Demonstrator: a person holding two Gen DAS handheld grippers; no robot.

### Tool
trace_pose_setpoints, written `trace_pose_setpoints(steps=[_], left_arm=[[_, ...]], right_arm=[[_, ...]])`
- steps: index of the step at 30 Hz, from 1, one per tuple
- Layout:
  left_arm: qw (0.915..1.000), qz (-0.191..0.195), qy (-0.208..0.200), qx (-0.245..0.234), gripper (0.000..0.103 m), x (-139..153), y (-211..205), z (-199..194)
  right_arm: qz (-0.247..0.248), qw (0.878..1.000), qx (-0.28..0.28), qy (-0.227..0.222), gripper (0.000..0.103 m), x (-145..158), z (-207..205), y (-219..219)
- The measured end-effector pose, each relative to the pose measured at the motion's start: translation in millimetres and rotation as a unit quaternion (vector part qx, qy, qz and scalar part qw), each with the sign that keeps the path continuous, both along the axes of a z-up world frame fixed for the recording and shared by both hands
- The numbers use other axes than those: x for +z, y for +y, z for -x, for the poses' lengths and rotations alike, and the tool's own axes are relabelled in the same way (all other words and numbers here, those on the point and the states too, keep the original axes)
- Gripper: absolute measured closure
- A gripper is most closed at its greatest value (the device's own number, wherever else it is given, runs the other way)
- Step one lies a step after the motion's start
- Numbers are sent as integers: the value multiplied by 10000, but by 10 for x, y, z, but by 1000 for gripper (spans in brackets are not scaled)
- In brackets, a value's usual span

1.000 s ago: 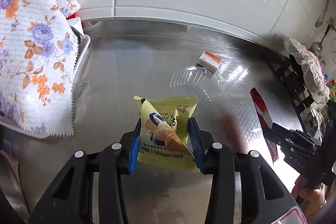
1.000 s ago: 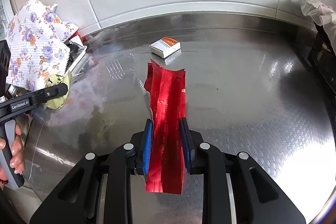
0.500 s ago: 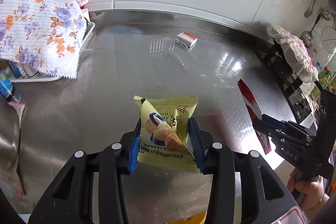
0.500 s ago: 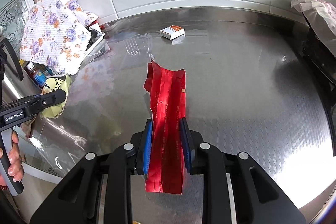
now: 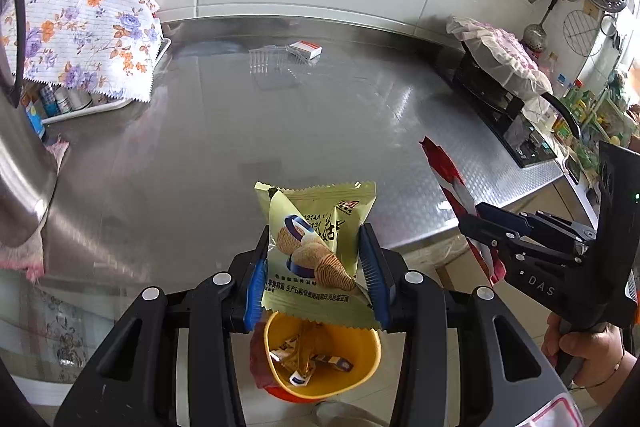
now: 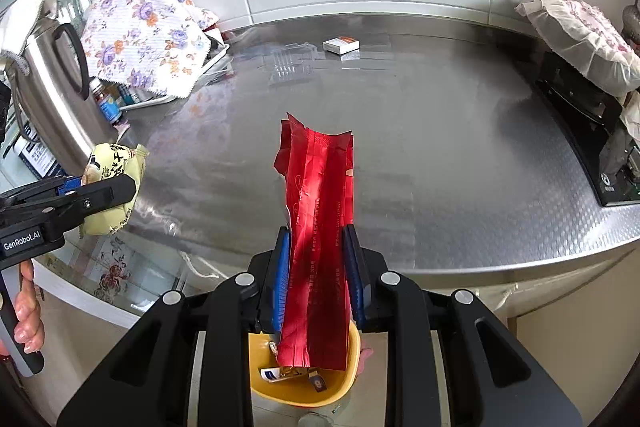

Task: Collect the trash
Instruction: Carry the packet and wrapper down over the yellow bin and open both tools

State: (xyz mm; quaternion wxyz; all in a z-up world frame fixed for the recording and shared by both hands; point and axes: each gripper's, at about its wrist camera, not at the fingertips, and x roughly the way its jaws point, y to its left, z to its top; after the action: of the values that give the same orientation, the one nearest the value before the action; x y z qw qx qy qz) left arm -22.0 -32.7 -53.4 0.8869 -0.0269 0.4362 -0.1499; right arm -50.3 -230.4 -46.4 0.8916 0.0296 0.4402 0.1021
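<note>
Left tongs grip yellow snack wrapper, right tongs pinch red foil wrapper, both past the table's near edge over yellow bin; light, crinkly, slippery film, best held mid-body.

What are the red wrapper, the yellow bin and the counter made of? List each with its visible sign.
Red wrapper: looks like thin metallised foil or plastic film; glossy, with sharp creases and a torn edge.
Yellow bin: probably moulded plastic; smooth, uniform colour, rounded rim.
Counter: apparently stainless steel; grey, mirror-like reflections, with an embossed dimple pattern toward the right side.
</note>
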Motion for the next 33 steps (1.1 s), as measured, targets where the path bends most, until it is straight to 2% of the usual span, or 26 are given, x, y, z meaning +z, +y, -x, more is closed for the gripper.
trace_pose_setpoints(steps=[8,15,21,25,33], left_arm=[[9989,-47,401,-256,61,-346,-45,605],[9931,-141,1059,-483,61,-953,-145,775],[9827,-400,1611,-819,61,-1547,-275,697],[9731,-649,1932,-1072,61,-1972,-312,596],[9541,-979,2418,-1470,61,-2726,-359,400]], right_arm=[[25,9996,109,240,76,-148,676,96],[-27,9963,240,821,76,-608,974,158],[-81,9879,455,1478,76,-1204,938,180],[-59,9784,701,1944,76,-1688,830,178],[180,9572,1308,2575,76,-2485,527,193]])
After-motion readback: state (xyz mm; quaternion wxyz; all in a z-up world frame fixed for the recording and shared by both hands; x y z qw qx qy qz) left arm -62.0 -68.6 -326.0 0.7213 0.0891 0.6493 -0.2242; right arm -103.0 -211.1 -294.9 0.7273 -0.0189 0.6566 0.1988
